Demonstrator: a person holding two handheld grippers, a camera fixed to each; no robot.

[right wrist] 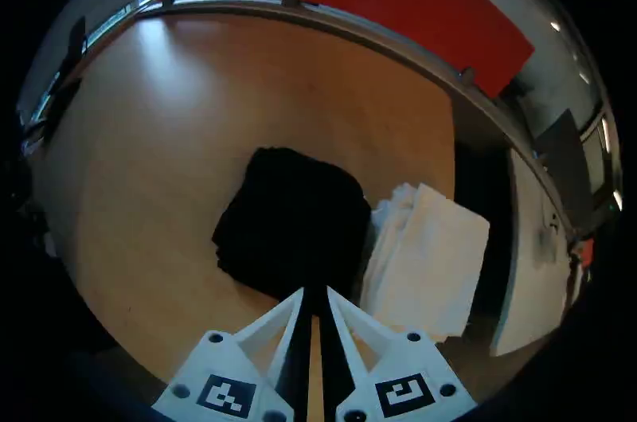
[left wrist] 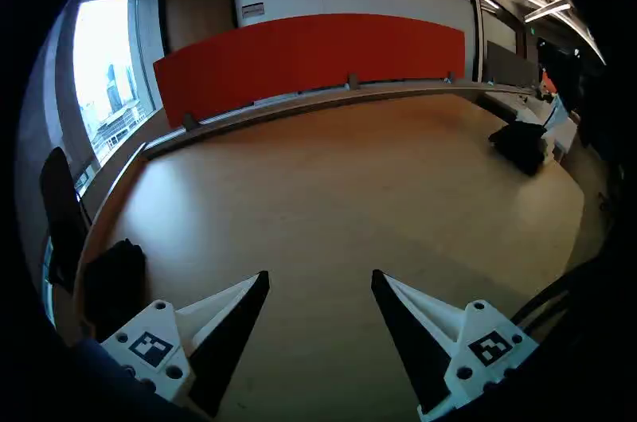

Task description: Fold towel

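In the right gripper view a folded black towel (right wrist: 291, 219) lies on the wooden table (right wrist: 159, 143). A stack of folded white towels (right wrist: 426, 259) lies right beside it. My right gripper (right wrist: 315, 292) is shut, and its tips pinch the near edge of the black towel. In the left gripper view my left gripper (left wrist: 320, 285) stands open over bare wood (left wrist: 334, 183) with nothing between its fingers. A dark heap (left wrist: 521, 143) lies far off at the table's right end.
A red partition (left wrist: 318, 56) runs along the table's far edge. At the left are a window (left wrist: 107, 87), a dark chair back (left wrist: 62, 211) and a black object (left wrist: 115, 283) on the table's near left corner. To the right of the white towels the table ends (right wrist: 478, 183).
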